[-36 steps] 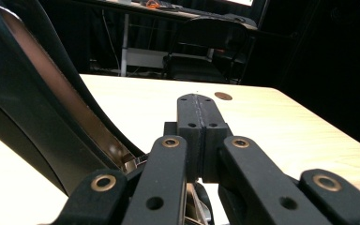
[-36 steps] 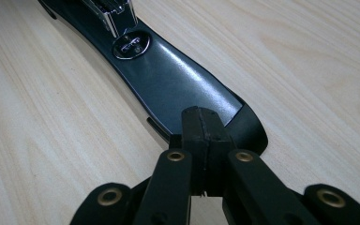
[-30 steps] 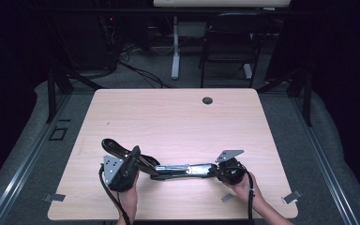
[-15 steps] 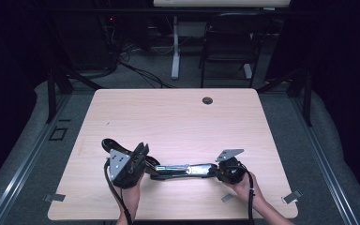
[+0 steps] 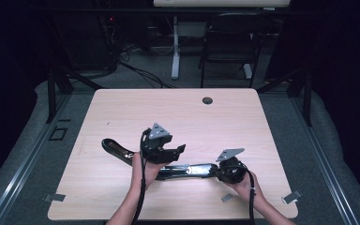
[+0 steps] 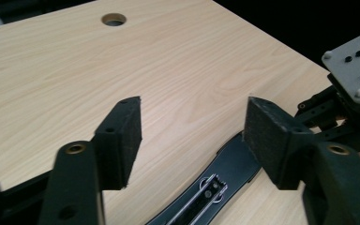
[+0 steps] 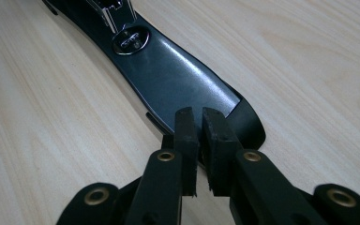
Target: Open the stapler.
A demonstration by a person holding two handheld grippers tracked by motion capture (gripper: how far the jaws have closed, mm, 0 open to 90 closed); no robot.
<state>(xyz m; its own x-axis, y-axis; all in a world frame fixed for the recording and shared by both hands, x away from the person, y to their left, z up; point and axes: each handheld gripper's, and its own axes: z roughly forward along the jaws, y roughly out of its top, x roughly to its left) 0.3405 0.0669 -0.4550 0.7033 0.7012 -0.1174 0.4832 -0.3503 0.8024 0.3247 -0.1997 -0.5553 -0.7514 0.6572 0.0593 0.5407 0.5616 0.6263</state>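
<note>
Left gripper (image 5: 180, 150), high view: raised above the table (image 5: 122, 112) at centre-left of the frame, grey plate uppermost, jaws parted and just opened further with nothing between them. Right gripper (image 5: 215, 171), lower right of centre, lies low on the table with its jaws drawn almost together at the near end of the black strap (image 5: 187, 171). Strap: long, dark and glossy, running from left of centre to the right gripper, flat on the table, its middle passing under the left hand.

Left gripper view: pads (image 6: 122, 136) wide apart over bare wood; the strap (image 6: 225, 173) lies below and between them at bottom centre, metal buckle fitting (image 6: 211, 187) showing. Right gripper (image 6: 356, 79) at the right edge.

Right gripper view: right gripper (image 7: 199, 126) nearly closed at the rounded strap end (image 7: 183, 79); whether the pads pinch the edge or merely rest on it cannot be told. Metal fitting (image 7: 130, 40) at top.

Handling note, a judgement: keep the right end anchored and unmoved; bring the open left gripper down square across the strap near the buckle, pads on either edge, closing only once the strap sits fully between them, lest the glossy surface slip.
</note>
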